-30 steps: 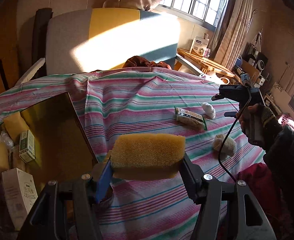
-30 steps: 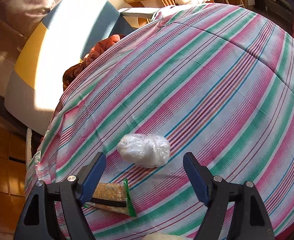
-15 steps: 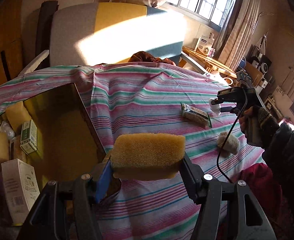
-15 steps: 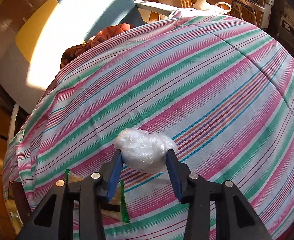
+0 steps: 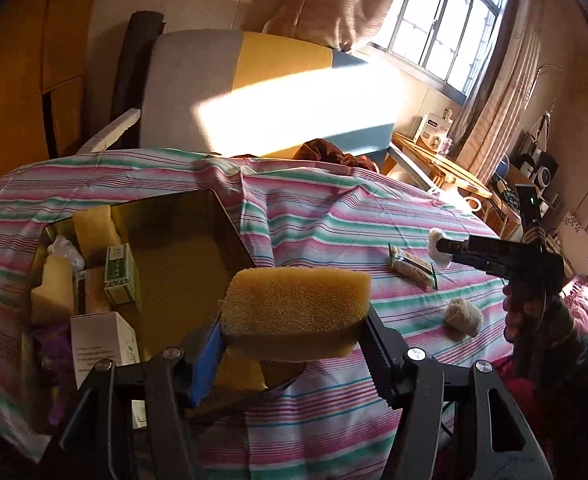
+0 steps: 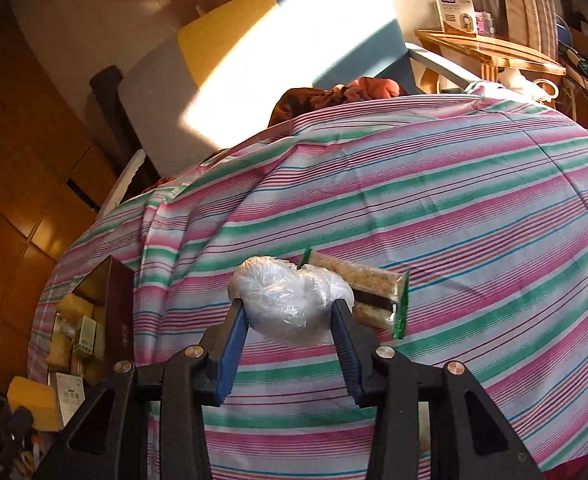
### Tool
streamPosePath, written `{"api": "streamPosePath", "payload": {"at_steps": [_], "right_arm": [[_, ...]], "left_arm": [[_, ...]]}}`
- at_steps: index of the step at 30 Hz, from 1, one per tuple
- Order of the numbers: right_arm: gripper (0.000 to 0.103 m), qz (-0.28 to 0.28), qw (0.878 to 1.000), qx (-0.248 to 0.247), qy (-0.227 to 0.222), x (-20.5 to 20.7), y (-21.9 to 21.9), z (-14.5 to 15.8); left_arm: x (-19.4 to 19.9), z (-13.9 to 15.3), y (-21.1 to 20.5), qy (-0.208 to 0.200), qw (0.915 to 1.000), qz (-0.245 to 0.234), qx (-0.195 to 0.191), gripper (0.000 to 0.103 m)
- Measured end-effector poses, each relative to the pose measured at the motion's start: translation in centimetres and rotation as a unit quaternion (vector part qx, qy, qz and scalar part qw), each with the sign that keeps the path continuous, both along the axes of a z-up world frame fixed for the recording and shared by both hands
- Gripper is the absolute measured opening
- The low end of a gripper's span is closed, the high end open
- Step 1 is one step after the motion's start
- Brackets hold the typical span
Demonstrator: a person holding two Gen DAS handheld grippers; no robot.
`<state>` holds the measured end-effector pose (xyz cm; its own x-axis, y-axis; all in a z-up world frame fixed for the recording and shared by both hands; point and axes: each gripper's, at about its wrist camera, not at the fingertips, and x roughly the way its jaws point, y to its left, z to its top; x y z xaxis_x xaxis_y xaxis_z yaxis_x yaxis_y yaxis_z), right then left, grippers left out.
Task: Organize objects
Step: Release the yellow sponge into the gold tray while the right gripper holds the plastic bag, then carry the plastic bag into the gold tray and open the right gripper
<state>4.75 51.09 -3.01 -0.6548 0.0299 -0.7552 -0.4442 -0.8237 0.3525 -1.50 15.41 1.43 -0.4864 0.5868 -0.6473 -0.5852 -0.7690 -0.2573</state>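
Sunlit from a barred window [image 5: 450, 28], the room is dominated by a surface covered in a pink, green and white striped cloth [image 5: 326, 216]; whether a bench or a bed lies beneath cannot be told. A grey, yellow and blue cushioned backrest [image 5: 254, 92] is seen behind it, and a wooden side table [image 6: 490, 48] carrying a printed box stands near the window.

An open cardboard box [image 5: 182, 256] is set on the cloth at the left. Several items are stored inside it: yellow sponge pieces, a small green-and-white carton [image 5: 118, 276] and a white carton [image 5: 102, 340] (other contents are too shadowed to identify).

A yellow sponge [image 5: 298, 312] is held in the left gripper [image 5: 294, 344], its jaws closed against both ends. The sponge is held above the cloth at the box's near right edge.

A crumpled clear plastic bag [image 6: 290, 304] is clamped between the jaws of the right gripper [image 6: 290, 324], which are drawn in narrow on either side of it. From the left wrist view, the bag [image 5: 438, 252] is seen at the tip of the right gripper [image 5: 446, 248], raised clear of the cloth.

A green-edged cracker packet [image 6: 374, 292] lies on the cloth just beyond and to the right of the bag. A rolled beige cloth bundle [image 5: 462, 318] lies on the cloth nearer the holder's dark sleeve [image 5: 550, 344], apart from the packet.
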Motion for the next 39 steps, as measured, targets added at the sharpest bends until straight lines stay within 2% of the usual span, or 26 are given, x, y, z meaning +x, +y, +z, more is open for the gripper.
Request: {"api": "streamPosePath", "payload": {"at_steps": [5, 8, 12, 15, 19, 23, 27, 30, 35, 39], "right_arm": [[0.042, 0.096, 0.995, 0.019, -0.009, -1.8, -6.2, -1.4], [0.042, 0.131, 0.991, 0.029, -0.029, -2.8, -8.4, -2.8], [0.042, 0.158, 0.984, 0.063, -0.052, -3.2, -9.9, -3.7], [0.042, 0.16, 0.982, 0.075, -0.063, -3.1, -10.0, -4.1], [0.042, 0.159, 0.981, 0.086, -0.068, -3.1, -9.9, -4.2], [0.042, 0.16, 0.98, 0.093, -0.071, -3.3, -10.0, -4.3], [0.042, 0.163, 0.979, 0.097, -0.075, -3.5, -10.2, -4.6], [0.042, 0.166, 0.978, 0.098, -0.078, -3.7, -10.4, -4.7], [0.042, 0.166, 0.978, 0.101, -0.08, -3.9, -10.3, -4.9], [0.042, 0.167, 0.977, 0.103, -0.084, -4.1, -10.3, -5.1]], "left_arm": [[-2.8, 0.6, -5.0, -0.007, 0.9971, 0.073, 0.017, 0.063], [-5.0, 0.5, -7.8, -0.033, 0.9932, 0.108, 0.029, 0.063], [-8.0, -0.4, -9.2, -0.063, 0.9892, 0.129, 0.029, 0.063], [-10.5, -1.4, -8.6, -0.101, 0.9858, 0.13, 0.036, 0.063], [-13.6, -2.2, -6.6, -0.124, 0.9838, 0.125, 0.035, 0.064], [-17.0, -3.2, -4.3, -0.121, 0.9844, 0.128, 0.006, 0.064], [-20.4, -4.7, -2.5, -0.133, 0.9816, 0.137, -0.009, 0.064], [-22.3, -6.1, -1.2, -0.138, 0.9795, 0.142, -0.037, 0.067], [-24.1, -8.3, -0.2, -0.137, 0.975, 0.157, -0.079, 0.076], [-24.0, -8.5, -0.5, -0.13, 0.9742, 0.164, -0.085, 0.082]]}}
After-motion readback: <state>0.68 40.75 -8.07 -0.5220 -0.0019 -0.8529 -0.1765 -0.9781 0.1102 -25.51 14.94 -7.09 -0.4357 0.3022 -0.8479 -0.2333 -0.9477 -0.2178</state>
